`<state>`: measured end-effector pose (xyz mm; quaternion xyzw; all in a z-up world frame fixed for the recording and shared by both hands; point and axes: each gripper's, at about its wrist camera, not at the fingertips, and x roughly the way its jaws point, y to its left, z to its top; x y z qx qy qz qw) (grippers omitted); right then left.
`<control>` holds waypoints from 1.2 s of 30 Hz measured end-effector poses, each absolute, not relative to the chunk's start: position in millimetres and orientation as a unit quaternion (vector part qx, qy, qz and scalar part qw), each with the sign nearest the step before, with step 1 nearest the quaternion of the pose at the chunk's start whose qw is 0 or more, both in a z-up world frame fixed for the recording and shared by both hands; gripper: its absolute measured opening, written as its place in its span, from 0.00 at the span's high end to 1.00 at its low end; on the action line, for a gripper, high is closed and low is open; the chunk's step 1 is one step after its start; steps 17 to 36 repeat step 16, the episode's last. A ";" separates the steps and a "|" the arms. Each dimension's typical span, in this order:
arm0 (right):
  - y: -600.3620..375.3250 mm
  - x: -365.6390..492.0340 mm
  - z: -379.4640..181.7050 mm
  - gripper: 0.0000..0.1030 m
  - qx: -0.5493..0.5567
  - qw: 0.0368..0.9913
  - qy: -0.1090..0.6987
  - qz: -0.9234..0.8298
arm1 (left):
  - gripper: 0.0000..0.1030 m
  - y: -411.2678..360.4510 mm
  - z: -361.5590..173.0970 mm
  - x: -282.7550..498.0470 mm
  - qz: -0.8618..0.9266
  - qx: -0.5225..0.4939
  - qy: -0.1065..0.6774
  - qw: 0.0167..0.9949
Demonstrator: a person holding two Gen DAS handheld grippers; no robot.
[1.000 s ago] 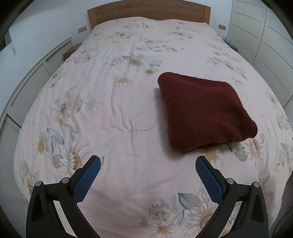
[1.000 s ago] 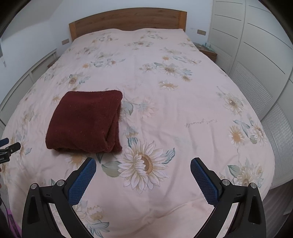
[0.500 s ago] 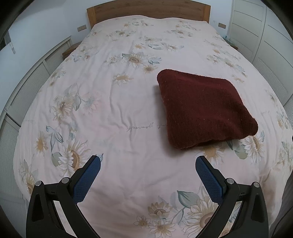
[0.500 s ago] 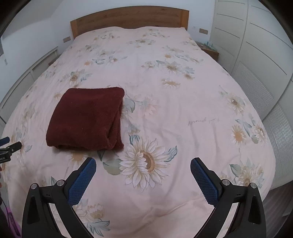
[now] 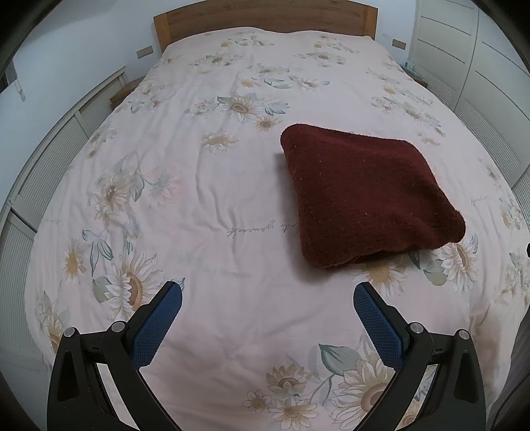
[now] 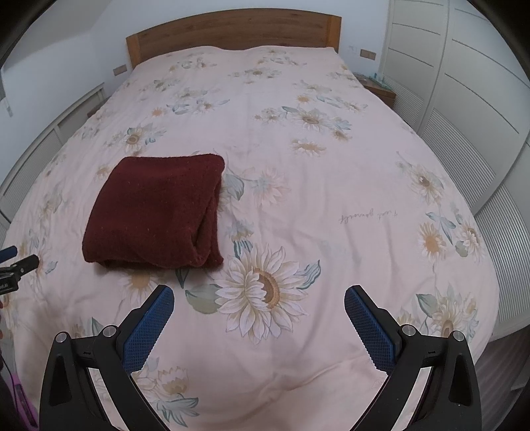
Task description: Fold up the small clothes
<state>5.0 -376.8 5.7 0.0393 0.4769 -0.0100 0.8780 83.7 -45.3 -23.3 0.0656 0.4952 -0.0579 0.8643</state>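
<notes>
We are holding the left gripper (image 5: 267, 293) above the near end of the bed, its blue-padded jaws spread wide and gripping nothing. We are carrying the right gripper (image 6: 259, 296) the same way, jaws wide apart and empty, over a large printed sunflower (image 6: 265, 285) on the bedspread (image 6: 331, 172).

Ahead of both tools, the dark red knitted garment (image 5: 367, 199) is lying on the bedspread as a thick, squarish bundle; neither gripper is touching it. From the left wrist view it is sitting ahead and to the right of the pads; from the right wrist view it (image 6: 155, 212) is sitting ahead and to the left, its layered edges showing along the right side and near corner. By our judgement the fold is looking finished or nearly so.

Beyond it, the floral cover is running up to a wooden headboard (image 6: 232, 31), with white louvred cupboard doors (image 6: 463, 109) flanking the bed.

The risks, as we are judging them: the knit is bulky and springy, so the top layer may be inclined to creep open if nudged. A gripper dipping in for a tidy-up could snag a single layer at that open edge and drag the stack apart. The soft, wrinkled cover could also bunch under a pad and get pinched along with the garment, pulling the bundle askew.
</notes>
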 end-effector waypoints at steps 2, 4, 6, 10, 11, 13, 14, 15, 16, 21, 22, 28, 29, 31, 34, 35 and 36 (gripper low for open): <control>-377.0 4.4 4.4 0.00 0.040 0.878 0.478 -0.010 | 0.01 -45.3 -22.7 83.6 -0.059 0.061 0.494 0.865; -377.1 3.8 3.1 0.00 0.041 0.877 0.479 -0.010 | 0.01 -46.6 -22.0 83.7 -0.056 0.064 0.493 0.866; -377.1 3.5 1.9 0.00 0.041 0.876 0.480 -0.009 | 0.01 -47.6 -21.4 83.7 -0.056 0.066 0.492 0.866; -377.1 3.3 0.3 0.00 0.042 0.875 0.482 -0.008 | 0.01 -48.8 -21.1 83.3 -0.055 0.067 0.492 0.866; -376.9 3.5 0.0 0.00 0.042 0.875 0.483 -0.008 | 0.01 -50.0 -20.3 83.4 -0.054 0.068 0.491 0.867; -376.3 3.2 -0.8 0.00 0.041 0.874 0.484 -0.008 | 0.01 -50.9 -19.4 83.6 -0.055 0.068 0.491 0.867; -376.2 3.4 -1.0 0.00 0.041 0.874 0.484 -0.007 | 0.01 -51.8 -19.0 83.1 -0.055 0.068 0.490 0.867; -376.6 3.5 -1.2 0.00 0.041 0.874 0.485 -0.007 | 0.01 -52.7 -18.1 83.0 -0.056 0.068 0.489 0.868; -376.5 3.5 -1.2 0.00 0.041 0.874 0.485 -0.007 | 0.01 -53.1 -17.7 82.8 -0.056 0.069 0.489 0.868; -376.5 3.5 -1.2 0.00 0.041 0.874 0.485 -0.007 | 0.01 -53.1 -17.7 82.8 -0.056 0.069 0.489 0.868; -376.5 3.5 -1.2 0.00 0.041 0.874 0.485 -0.007 | 0.01 -53.1 -17.7 82.8 -0.056 0.069 0.489 0.868; -376.5 3.5 -1.2 0.00 0.041 0.874 0.485 -0.007 | 0.01 -53.1 -17.7 82.8 -0.056 0.069 0.489 0.868; -376.5 3.5 -1.2 0.00 0.041 0.874 0.485 -0.007 | 0.01 -53.1 -17.7 82.8 -0.056 0.069 0.489 0.868; -376.5 3.5 -1.2 0.00 0.041 0.874 0.485 -0.007 | 0.01 -53.1 -17.7 82.8 -0.056 0.069 0.489 0.868; -376.5 3.5 -1.2 0.00 0.041 0.874 0.485 -0.007 | 0.01 -53.1 -17.7 82.8 -0.056 0.069 0.489 0.868; -376.5 3.5 -1.2 0.00 0.041 0.874 0.485 -0.007 | 0.01 -53.1 -17.7 82.8 -0.056 0.069 0.489 0.868; -376.5 3.5 -1.2 0.00 0.041 0.874 0.485 -0.007 | 0.01 -53.1 -17.7 82.8 -0.056 0.069 0.489 0.868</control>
